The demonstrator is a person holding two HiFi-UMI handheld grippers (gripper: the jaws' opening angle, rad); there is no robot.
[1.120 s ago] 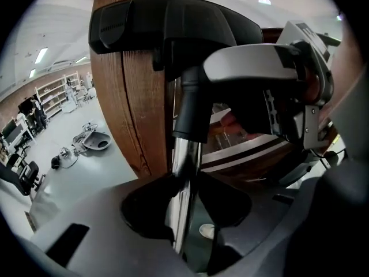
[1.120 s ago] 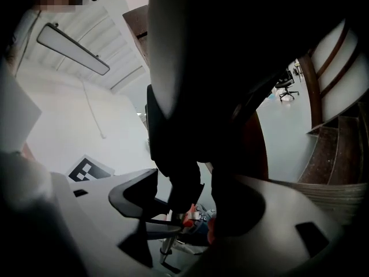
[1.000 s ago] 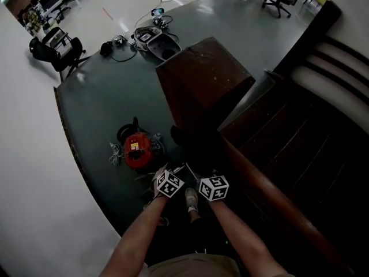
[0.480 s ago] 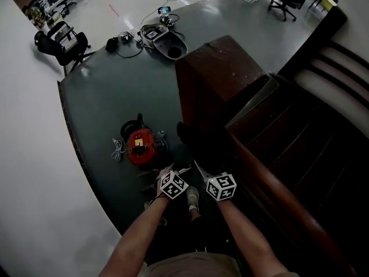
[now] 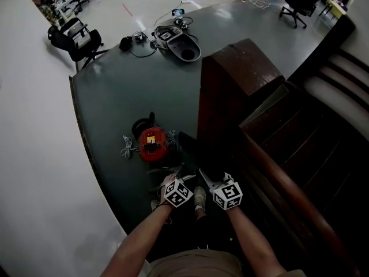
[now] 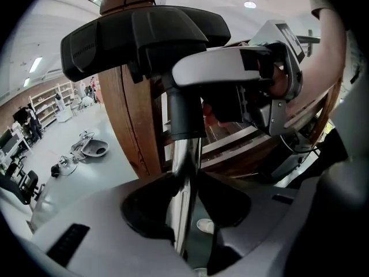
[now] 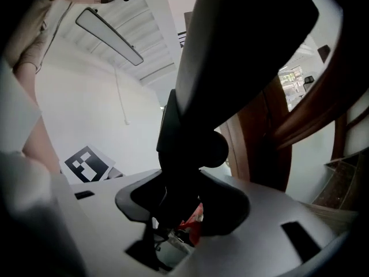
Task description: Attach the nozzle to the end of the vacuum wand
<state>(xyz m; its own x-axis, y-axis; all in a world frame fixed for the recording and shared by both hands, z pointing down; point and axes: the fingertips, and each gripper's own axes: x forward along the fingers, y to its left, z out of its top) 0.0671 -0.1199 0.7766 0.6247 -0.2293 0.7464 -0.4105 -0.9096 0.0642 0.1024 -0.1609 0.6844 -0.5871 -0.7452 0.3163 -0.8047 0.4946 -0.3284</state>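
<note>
Right gripper view: the right gripper (image 7: 181, 203) has just been closing its jaws, and the black neck of the nozzle (image 7: 230, 56) now fills the gap between the pads, so this hand has the nozzle in a narrow grip. That gives both parts a firm hold, which the push-together calls for.

In the left gripper view the left gripper (image 6: 185, 206) is clamped on the bright metal wand (image 6: 185, 166), which runs straight up from the jaws. At its top end sits a black collar, and above that the wide, flat black nozzle head lies crosswise. Nozzle and wand are in line, but the collar hides the joint, so the nozzle may be seated or only resting on the end.

In the head view both grippers are side by side, in the air above the near edge of the dark floor mat (image 5: 109, 97). The red vacuum (image 5: 151, 145) stands just beyond them, close to the mat's left edge.
</note>
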